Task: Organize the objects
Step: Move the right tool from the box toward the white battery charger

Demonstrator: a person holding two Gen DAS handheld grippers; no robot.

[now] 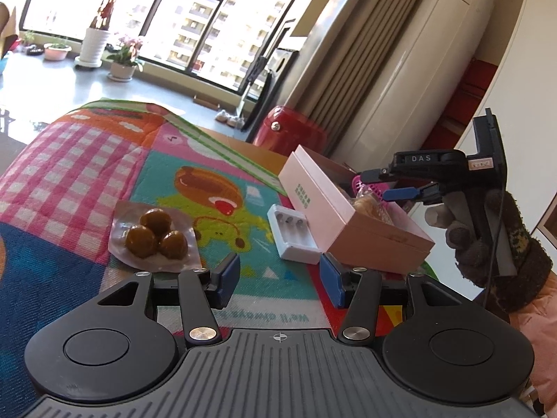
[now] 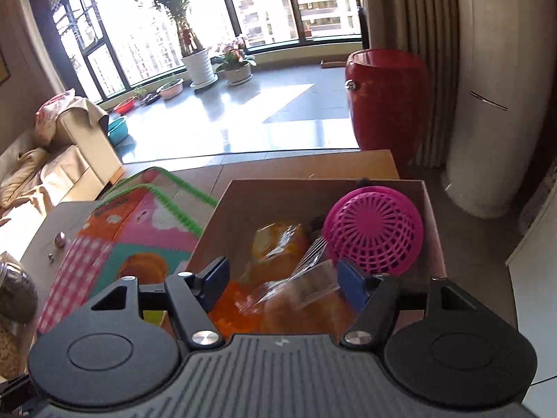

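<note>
1. The left gripper [image 1: 280,273] hangs low over the patchwork cloth [image 1: 87,160] on the desk, jaws spread wide with nothing between them. The right gripper [image 2: 283,284] hovers over the open box [image 2: 431,216], its jaws likewise spread and empty; the left camera shows it from the side, above the box's far end.

2. Still out on the cloth: a clear pouch [image 1: 155,235] holding three brown balls, ahead and left of the left gripper, and a small white tray [image 1: 294,235] with three vials, touching or just beside the box's near wall.

3. Already in the box: a pink mesh basket [image 2: 374,231] against the right wall, and cellophane-wrapped orange snacks [image 2: 282,244] under the right gripper.

4. The pouch looks light and soft, with a slick, glossy film; the balls would likely roll or squash under a hard squeeze. A flat sealed edge, such as the near rim, seems the better hold than the lumpy middle.

5. The tray looks light and stiff, thin plastic with smooth sides. Gripping across its short width, the walls between the pads, should serve; the vials look fragile and appear to sit loose, so it should probably stay level.

6. The wrapped snacks look crinkly and slippery; whether they lie flat or are stacked, the blurred view does not show.

7. The likely next job is for the left gripper, nearest both loose items.
</note>
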